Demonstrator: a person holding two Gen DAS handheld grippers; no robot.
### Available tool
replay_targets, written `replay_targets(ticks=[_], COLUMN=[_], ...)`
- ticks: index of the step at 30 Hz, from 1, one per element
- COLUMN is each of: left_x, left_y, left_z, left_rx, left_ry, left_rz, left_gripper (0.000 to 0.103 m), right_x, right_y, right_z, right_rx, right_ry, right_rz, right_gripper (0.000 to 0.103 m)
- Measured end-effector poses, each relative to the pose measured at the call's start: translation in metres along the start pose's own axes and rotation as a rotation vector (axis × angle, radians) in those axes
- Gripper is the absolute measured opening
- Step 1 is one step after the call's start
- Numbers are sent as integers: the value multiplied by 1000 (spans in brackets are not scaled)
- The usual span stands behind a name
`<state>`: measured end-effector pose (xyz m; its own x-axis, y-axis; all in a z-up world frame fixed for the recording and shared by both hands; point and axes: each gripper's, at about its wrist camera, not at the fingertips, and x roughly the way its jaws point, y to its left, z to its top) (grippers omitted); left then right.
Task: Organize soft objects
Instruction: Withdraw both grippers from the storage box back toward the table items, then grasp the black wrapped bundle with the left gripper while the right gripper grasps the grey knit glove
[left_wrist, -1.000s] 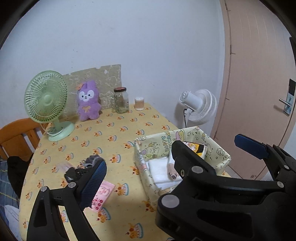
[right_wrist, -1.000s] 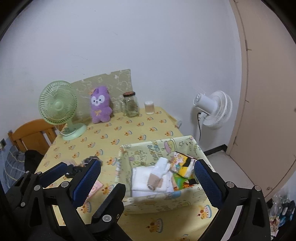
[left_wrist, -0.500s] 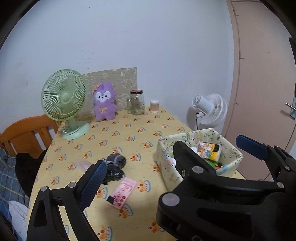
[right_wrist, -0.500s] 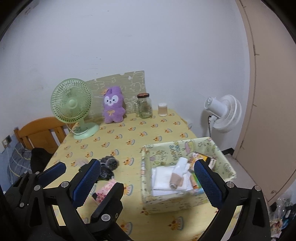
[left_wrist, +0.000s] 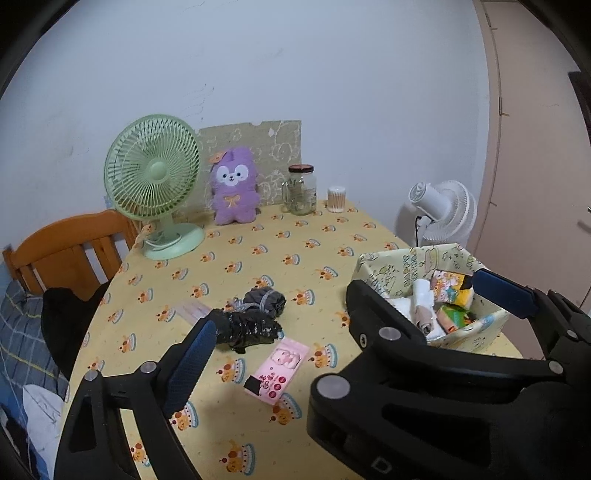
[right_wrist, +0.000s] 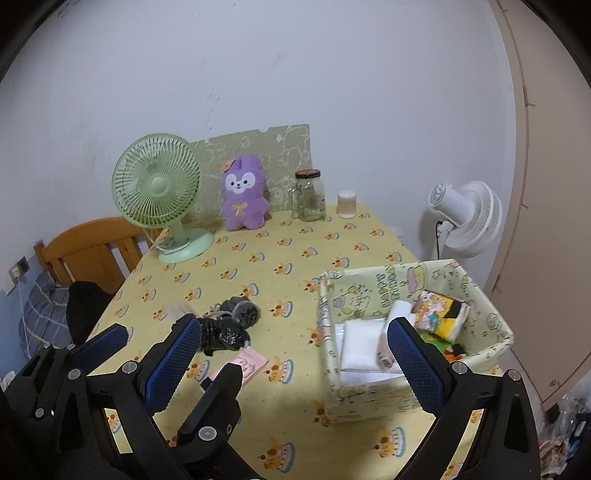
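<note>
Both grippers spread wide above the table — nothing held.

Our left gripper hovers empty; ahead of its left finger lie a black crinkled bundle and, just beyond and touching it, a grey rolled sock, with a pink packet nearer us between the fingers. Our right gripper gapes too, over the yellow tablecloth — the fabric basket sits between its fingers toward the right one, holding folded white cloth and colourful packs.
</note>
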<state>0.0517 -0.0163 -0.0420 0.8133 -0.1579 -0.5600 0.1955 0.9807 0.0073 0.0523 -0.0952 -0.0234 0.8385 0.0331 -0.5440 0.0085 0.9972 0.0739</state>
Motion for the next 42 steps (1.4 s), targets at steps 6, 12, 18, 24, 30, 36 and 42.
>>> replay_targets(ticks=[6, 12, 18, 24, 30, 36, 42], left_x=[15, 34, 55, 76, 94, 111, 125], left_y=[14, 30, 47, 58, 67, 74, 79], left_z=[-8, -13, -20, -23, -23, -22, -21], left_rx=[-23, -57, -90, -106, -102, -95, -85], left_ry=[27, 78, 116, 137, 149, 163, 179], left_rz=[17, 49, 64, 73, 94, 104, 85], left_gripper=[88, 85, 85, 84, 80, 73, 53], right_x=[21, 43, 69, 94, 117, 134, 147], right_y=[14, 22, 37, 45, 50, 51, 52], right_z=[-5, -9, -10, -12, -13, -14, -14], right_rx=[-28, -43, -104, -126, -146, -121, -125], right_ry=[29, 61, 95, 122, 160, 189, 205], right_rz=[21, 42, 71, 89, 114, 120, 112], right_gripper=[102, 101, 95, 90, 83, 83, 83])
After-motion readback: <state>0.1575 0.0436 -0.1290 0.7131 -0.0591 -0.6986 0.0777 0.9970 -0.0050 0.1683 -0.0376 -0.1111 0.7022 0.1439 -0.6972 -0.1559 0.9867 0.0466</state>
